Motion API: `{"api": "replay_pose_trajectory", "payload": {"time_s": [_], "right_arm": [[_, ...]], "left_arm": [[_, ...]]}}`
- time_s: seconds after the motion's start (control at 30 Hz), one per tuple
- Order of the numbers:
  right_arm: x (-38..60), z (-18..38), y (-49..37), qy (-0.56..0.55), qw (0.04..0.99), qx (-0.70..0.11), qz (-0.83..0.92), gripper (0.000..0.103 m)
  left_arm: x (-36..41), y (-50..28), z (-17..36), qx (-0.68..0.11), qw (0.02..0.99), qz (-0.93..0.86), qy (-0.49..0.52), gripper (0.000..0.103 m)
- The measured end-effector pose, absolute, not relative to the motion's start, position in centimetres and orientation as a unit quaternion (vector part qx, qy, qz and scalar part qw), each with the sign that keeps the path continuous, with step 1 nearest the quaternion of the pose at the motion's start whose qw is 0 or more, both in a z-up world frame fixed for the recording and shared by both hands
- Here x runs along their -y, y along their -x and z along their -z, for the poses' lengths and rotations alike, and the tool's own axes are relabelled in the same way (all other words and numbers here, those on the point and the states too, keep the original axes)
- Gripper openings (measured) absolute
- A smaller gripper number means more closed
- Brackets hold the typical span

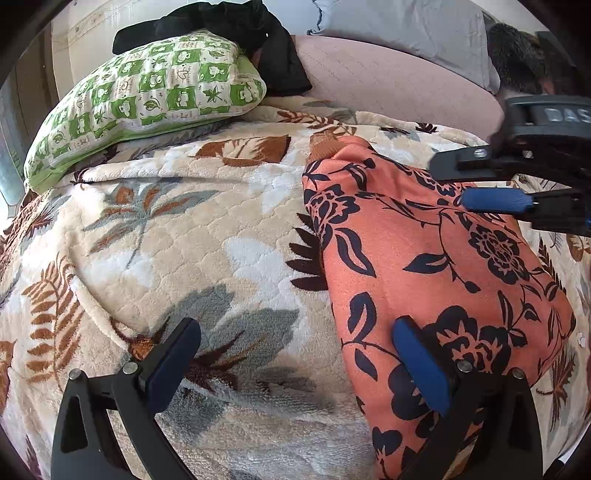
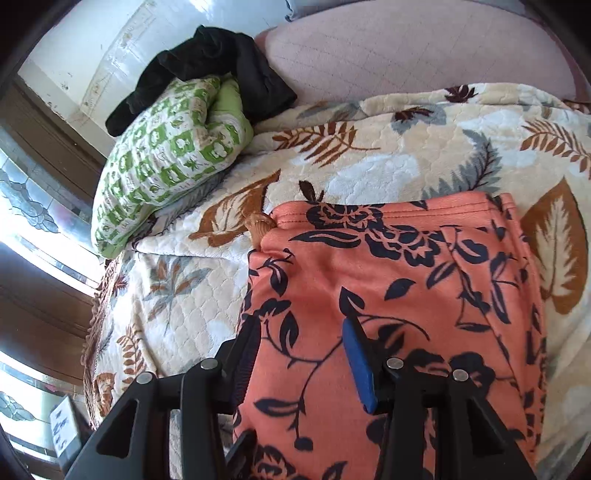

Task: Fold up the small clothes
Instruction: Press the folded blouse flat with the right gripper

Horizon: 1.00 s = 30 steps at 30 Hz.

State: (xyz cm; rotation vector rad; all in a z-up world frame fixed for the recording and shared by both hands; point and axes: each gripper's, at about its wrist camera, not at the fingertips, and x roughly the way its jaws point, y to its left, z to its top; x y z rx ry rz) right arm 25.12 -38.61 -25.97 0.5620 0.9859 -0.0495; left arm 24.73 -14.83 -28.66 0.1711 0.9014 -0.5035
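Note:
An orange garment with a black flower print (image 1: 424, 258) lies folded into a rough rectangle on a cream leaf-patterned blanket (image 1: 166, 240). My left gripper (image 1: 295, 365) is open, low over the garment's left edge, one finger over the blanket and one over the cloth, holding nothing. My right gripper (image 2: 299, 365) is open above the garment (image 2: 406, 288), its fingers straddling the garment's left part, empty. It also shows in the left wrist view (image 1: 495, 184) at the garment's far right side.
A green-and-white checked pillow (image 1: 147, 99) lies at the back left with a black garment (image 1: 236, 33) heaped on it. A pink cushion (image 1: 388, 81) and a grey pillow (image 1: 406, 26) sit behind. The bed's left edge (image 2: 96, 332) drops toward a window.

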Motion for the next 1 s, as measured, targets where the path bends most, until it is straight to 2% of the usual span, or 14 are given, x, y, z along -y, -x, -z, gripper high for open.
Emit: {"api": "replay_pose_trajectory", "payload": {"time_s": [0.17, 0.33, 0.5, 0.63, 1.0], "right_arm": [[38.9, 23.4, -19.7, -0.250, 0.859, -0.445, 0.041, 0.056], [39.2, 23.6, -15.0, -0.234, 0.861, -0.447, 0.070, 0.056], [39.6, 29.1, -14.6, -0.251, 0.822, -0.505, 0.080, 0.057], [39.1, 29.1, -14.4, -0.236, 0.837, -0.488, 0.082, 0.062], [38.7, 29.1, -13.8, -0.235, 0.842, -0.480, 0.071, 0.062]], "left_arm": [[14.8, -24.6, 28.7, -0.428, 0.867, 0.239, -0.082, 0.103], [14.8, -24.6, 28.8, -0.428, 0.868, 0.239, -0.080, 0.103], [14.8, -24.5, 28.8, -0.427, 0.868, 0.241, -0.081, 0.103], [14.8, -24.6, 28.8, -0.429, 0.867, 0.241, -0.081, 0.103], [14.8, -24.9, 28.9, -0.442, 0.861, 0.241, -0.071, 0.103]]}}
